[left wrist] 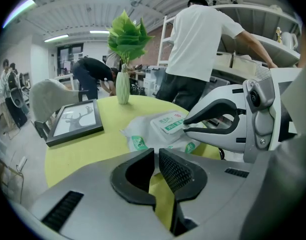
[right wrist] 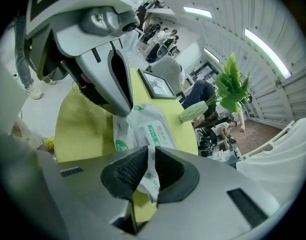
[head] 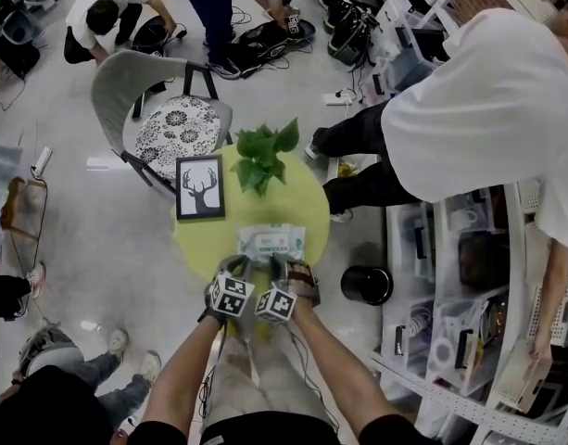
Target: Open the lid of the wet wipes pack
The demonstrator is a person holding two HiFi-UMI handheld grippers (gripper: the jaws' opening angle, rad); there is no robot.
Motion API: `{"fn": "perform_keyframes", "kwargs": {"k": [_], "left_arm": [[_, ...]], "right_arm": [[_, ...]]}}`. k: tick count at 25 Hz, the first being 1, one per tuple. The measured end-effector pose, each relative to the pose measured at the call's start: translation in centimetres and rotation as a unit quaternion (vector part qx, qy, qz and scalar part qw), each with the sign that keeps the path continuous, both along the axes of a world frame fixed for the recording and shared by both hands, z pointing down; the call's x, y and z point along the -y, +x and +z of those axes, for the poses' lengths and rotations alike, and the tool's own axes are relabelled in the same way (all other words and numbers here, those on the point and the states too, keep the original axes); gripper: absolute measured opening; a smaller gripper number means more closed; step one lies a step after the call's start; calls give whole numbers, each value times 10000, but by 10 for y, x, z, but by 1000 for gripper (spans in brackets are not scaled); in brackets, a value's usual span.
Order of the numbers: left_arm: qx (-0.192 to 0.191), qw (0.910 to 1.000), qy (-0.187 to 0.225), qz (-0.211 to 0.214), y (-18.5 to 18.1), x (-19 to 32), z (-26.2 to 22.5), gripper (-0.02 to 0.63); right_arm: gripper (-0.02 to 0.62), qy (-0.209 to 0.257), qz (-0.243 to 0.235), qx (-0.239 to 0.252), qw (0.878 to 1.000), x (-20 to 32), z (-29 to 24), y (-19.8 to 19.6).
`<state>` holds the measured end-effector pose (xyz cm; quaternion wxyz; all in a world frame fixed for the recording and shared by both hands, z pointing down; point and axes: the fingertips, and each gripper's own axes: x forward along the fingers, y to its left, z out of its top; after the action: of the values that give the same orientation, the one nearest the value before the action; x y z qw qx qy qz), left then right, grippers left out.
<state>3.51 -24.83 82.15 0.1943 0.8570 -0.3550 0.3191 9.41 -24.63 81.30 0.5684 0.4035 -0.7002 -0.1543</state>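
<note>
Pinching wet wipes pack (right wrist: 149, 128), right gripper (right wrist: 150, 153), near edge hidden

A white wet wipes pack (head: 271, 242) with green labels sits on a yellow-green table (head: 307, 202). A black frame (head: 199, 187) holds a black deer silhouette on white; the chair cushion (head: 179, 128) is black-and-white floral.

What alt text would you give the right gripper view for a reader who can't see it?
Two black jaws of the right gripper pinch the edge of a white wet wipes pack lying on a yellow table. The left gripper reaches the pack from the left; a framed picture and a leafy plant stand behind.
</note>
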Motion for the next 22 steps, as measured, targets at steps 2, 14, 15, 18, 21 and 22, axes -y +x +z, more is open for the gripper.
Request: {"fn": "perform_keyframes", "kwargs": {"k": [2,14,15,18,21,22], "left_arm": [[15,10000,3,29,0,0,0,43],[32,10000,-69,50,1,-2,-1,43],[26,10000,-60,46,1,-1,-2,43],[21,10000,-80,15,0,1,-1,43],[31,9999,-95,33,1,1,1,41],[32,9999,-92,44,1,1,0,41]], "right_arm": [[46,-3,15,-53,10000,0,-1,1],[43,95,-14,-26,10000,1,-13,0],[43,101,-35,-39,9999,2,-15,-1],[41,153,-38,-25,9999,5,-18,-2],[41,163,29,-43,9999,9,-22,0],[41,186,38,-39,9998,10,-23,0]]}}
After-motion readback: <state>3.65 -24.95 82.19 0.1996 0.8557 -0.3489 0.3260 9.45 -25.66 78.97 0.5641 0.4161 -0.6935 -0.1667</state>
